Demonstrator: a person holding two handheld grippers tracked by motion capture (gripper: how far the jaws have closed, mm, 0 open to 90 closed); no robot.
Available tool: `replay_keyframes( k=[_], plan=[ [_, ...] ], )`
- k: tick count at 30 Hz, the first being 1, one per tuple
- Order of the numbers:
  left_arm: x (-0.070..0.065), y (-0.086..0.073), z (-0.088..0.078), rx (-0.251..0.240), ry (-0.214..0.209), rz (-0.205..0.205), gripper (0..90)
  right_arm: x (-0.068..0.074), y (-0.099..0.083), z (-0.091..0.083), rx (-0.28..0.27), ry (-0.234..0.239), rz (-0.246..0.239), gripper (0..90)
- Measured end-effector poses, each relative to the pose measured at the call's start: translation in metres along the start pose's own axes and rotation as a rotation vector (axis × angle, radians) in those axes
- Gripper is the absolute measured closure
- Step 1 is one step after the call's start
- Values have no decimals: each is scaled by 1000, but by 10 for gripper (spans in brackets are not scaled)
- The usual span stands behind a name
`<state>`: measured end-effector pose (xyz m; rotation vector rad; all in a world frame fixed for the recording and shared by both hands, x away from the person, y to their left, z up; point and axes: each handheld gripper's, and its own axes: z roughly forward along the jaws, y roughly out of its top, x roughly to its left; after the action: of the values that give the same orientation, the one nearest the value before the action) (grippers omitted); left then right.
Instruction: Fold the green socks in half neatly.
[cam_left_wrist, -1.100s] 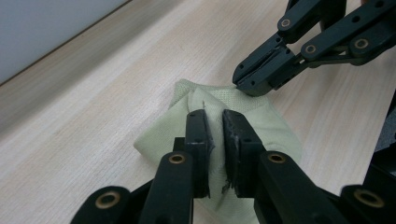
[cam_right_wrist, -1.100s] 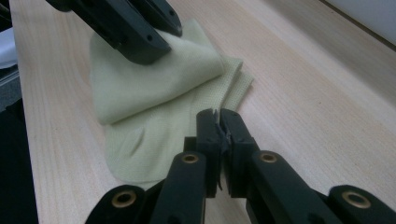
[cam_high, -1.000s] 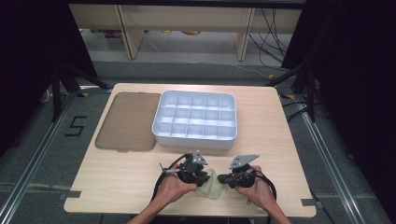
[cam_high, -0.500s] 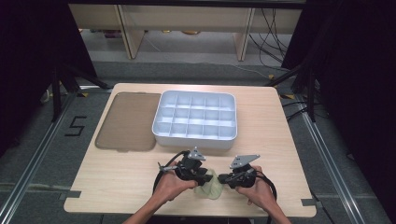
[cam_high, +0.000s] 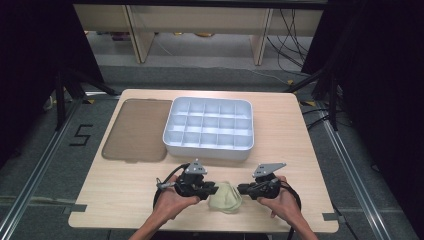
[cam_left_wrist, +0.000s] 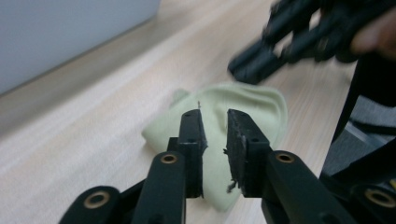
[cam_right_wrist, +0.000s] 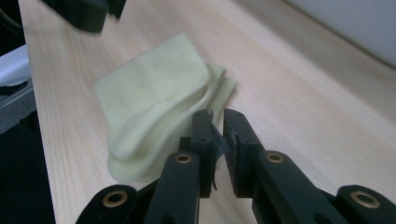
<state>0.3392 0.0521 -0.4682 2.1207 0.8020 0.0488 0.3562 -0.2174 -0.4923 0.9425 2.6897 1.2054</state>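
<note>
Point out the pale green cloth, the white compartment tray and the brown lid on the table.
pale green cloth (cam_high: 226, 198), high view, middle of the crumpled fabric.
white compartment tray (cam_high: 207, 150), high view, its near outer wall.
brown lid (cam_high: 136, 130), high view, centre of its flat top.

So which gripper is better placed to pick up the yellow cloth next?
Probably left: the left gripper points straight over the yellow cloth, jaws slightly parted with nothing between. The right gripper sits beside its edge.

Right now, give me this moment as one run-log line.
cloth: crumpled on table between grippers | left gripper: jaws just closing, narrow gap, over cloth, nothing pinched | right gripper: near shut at cloth edge | tray: empty
</note>
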Motion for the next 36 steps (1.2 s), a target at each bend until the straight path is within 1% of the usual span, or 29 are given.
replay_keyframes(
  k=[1, 2, 3, 4, 5, 7, 8, 9, 10, 12, 13, 14, 15, 16, 17, 18, 19, 20, 23, 24, 25, 27, 28, 30, 31, 32, 34, 35, 36],
  plan=[
    [-1, -3, 1, 6, 3, 10, 773, -1, 0, -3, -7, -4, 2, 829],
    [-3, -7, 4, 11, -2, 11, 786, -1, 0, -7, -19, -6, 22, 830],
    [-3, -7, 4, 11, -2, 11, 789, -2, 0, -9, -21, -8, 11, 830],
    [-5, -11, 6, 29, -1, 32, 789, -1, 1, -11, -31, -15, 7, 830],
    [-5, -11, 6, 29, -1, 32, 788, -1, 1, -11, -31, -15, 7, 830],
    [-7, -15, 9, 33, 11, 30, 784, 4, 4, -13, -56, -13, -10, 830],
    [-7, -17, 12, 70, 21, 57, 783, 7, 6, -14, -63, -6, -24, 830],
    [-7, -17, 12, 70, 21, 57, 782, 7, 6, -14, -63, -6, -24, 830],
    [-6, -19, 15, 81, 28, 67, 782, 13, 9, -15, -72, 1, -49, 830],
    [-5, -20, 17, 86, 34, 61, 783, 17, 10, -14, -76, 14, -58, 831],
    [-5, -21, 18, 87, 41, 56, 785, 20, 11, -13, -74, 25, -76, 831],
    [-4, -22, 18, 97, 48, 79, 790, 27, 12, -10, -71, 37, -84, 830],
    [-4, -22, 18, 97, 48, 79, 794, 30, 11, -8, -68, 41, -83, 830],
    [-6, -24, 20, 92, 71, 65, 797, 31, 11, -6, -56, 55, -96, 831],
    [-6, -24, 20, 92, 71, 65, 801, 31, 11, -6, -56, 55, -96, 831],
    [-3, -26, 20, 111, 70, 84, 803, 34, 10, -1, -35, 56, -101, 831],
    [-3, -27, 21, 109, 71, 68, 804, 35, 9, 2, -18, 56, -107, 831],
    [-3, -27, 21, 108, 71, 77, 806, 35, 8, 4, -2, 54, -117, 830],
    [-2, -28, 22, 107, 69, 70, 814, 33, 6, 8, 25, 43, -120, 830],
    [-2, -29, 22, 103, 73, 74, 814, 31, 2, 10, 63, 36, -102, 831],
    [-3, -29, 22, 103, 84, 71, 814, 29, 0, 10, 69, 17, -113, 834],
    [-3, -29, 22, 109, 80, 82, 814, 28, -2, 12, 82, 21, -113, 838],
    [-4, -29, 22, 105, 77, 64, 813, 26, -4, 12, 78, 22, -103, 837],
    [-4, -27, 20, 100, 78, 69, 808, 27, -2, 10, 75, 17, -103, 832],
    [-4, -27, 20, 100, 78, 69, 805, 26, 0, 8, 63, 15, -115, 831],
    [-3, -24, 19, 85, 73, 71, 804, 27, 2, 6, 51, 7, -108, 830],
    [-3, -18, 18, 59, 81, 63, 803, 26, 7, 3, 15, -1, -120, 827],
    [-3, -18, 18, 59, 81, 63, 803, 26, 9, 1, -3, -14, -119, 822],
    [-2, -12, 19, 45, 92, 72, 801, 25, 12, 1, -26, -25, -126, 814]
  ],
)
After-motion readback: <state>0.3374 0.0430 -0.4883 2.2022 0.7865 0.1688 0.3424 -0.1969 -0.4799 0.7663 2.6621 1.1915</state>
